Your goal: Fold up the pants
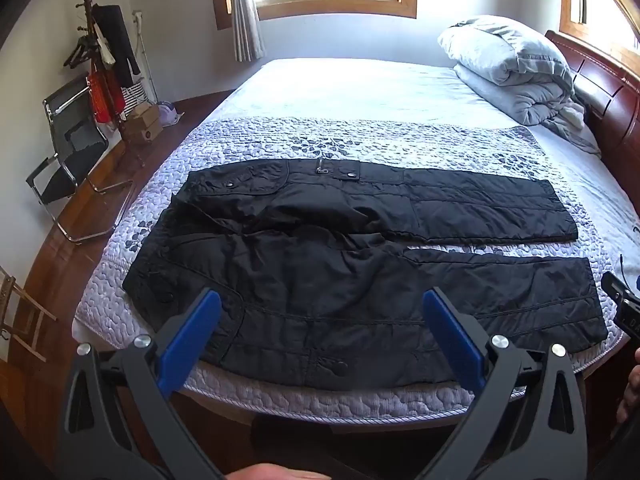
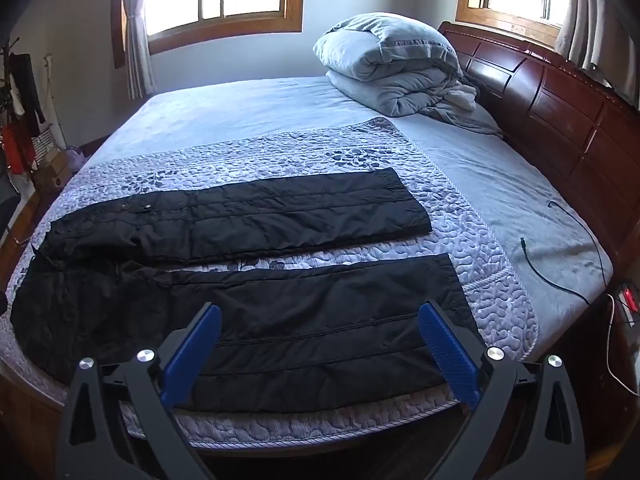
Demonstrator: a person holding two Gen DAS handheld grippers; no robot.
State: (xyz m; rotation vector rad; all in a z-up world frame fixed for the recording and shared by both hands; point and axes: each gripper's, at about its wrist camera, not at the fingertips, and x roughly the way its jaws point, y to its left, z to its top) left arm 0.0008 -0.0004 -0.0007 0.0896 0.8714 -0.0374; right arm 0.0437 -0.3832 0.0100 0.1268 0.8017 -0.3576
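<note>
Black quilted pants [image 1: 340, 256] lie flat and unfolded on the patterned quilt, waist to the left, both legs stretched to the right with a gap between them. They also show in the right wrist view [image 2: 248, 300]. My left gripper [image 1: 320, 312] is open and empty, above the near leg close to the waist. My right gripper [image 2: 320, 324] is open and empty, above the near leg close to its cuff. Part of the right gripper [image 1: 622, 300] shows at the right edge of the left wrist view.
The quilt [image 1: 360, 140] covers the near part of the bed [image 2: 240, 108]. A folded grey duvet [image 2: 396, 68] sits by the wooden headboard [image 2: 560, 112]. A black cable [image 2: 576, 240] lies on the sheet at right. A chair [image 1: 68, 152] and coat rack [image 1: 100, 52] stand left of the bed.
</note>
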